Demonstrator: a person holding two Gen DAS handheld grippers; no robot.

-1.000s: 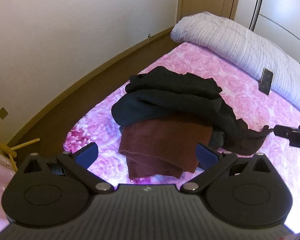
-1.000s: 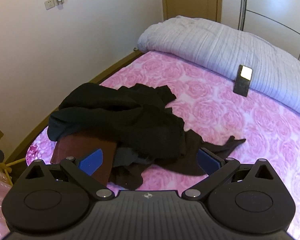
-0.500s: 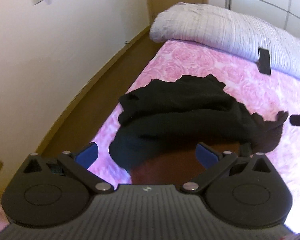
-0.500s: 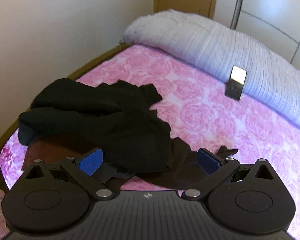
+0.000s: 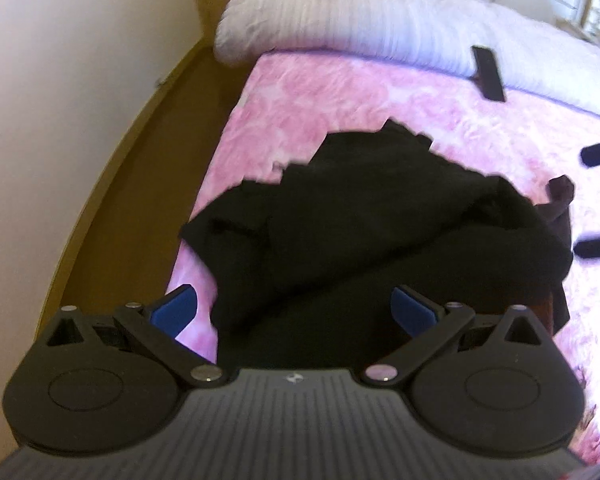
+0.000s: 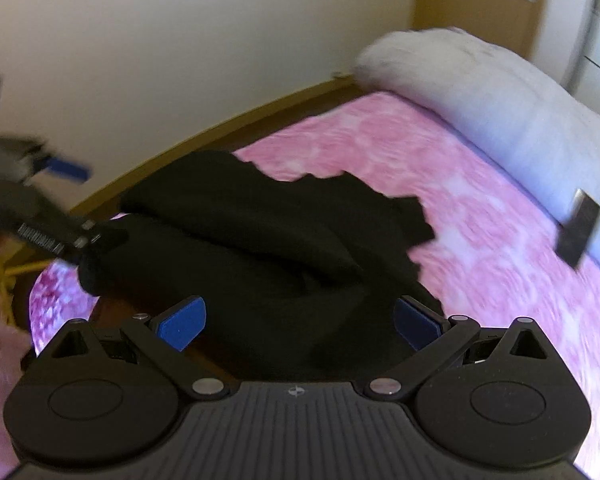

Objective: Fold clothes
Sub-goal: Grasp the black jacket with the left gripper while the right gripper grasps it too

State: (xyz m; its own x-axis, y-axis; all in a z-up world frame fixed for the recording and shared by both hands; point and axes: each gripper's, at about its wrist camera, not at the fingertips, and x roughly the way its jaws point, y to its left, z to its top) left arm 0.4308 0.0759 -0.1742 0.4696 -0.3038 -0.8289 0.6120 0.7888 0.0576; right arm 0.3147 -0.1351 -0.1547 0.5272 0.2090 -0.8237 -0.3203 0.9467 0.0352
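Both tongs [image 5: 296,310] agape over clothes [image 5: 364,216].

The black garment pile [image 5: 380,224] ahead of the left hand-held gripper [image 5: 294,310] is matt, soft cloth. The bed sheet [image 5: 340,92] beyond it is pink printed fabric. The duvet [image 5: 360,12] is white ribbed cloth. Each hand-held gripper, left and right [image 6: 298,322], has matt black plastic, blue pads [image 6: 180,326] and bright metal pivot pins [image 5: 206,372]. The skirting [image 5: 112,176] looks like smooth wood.
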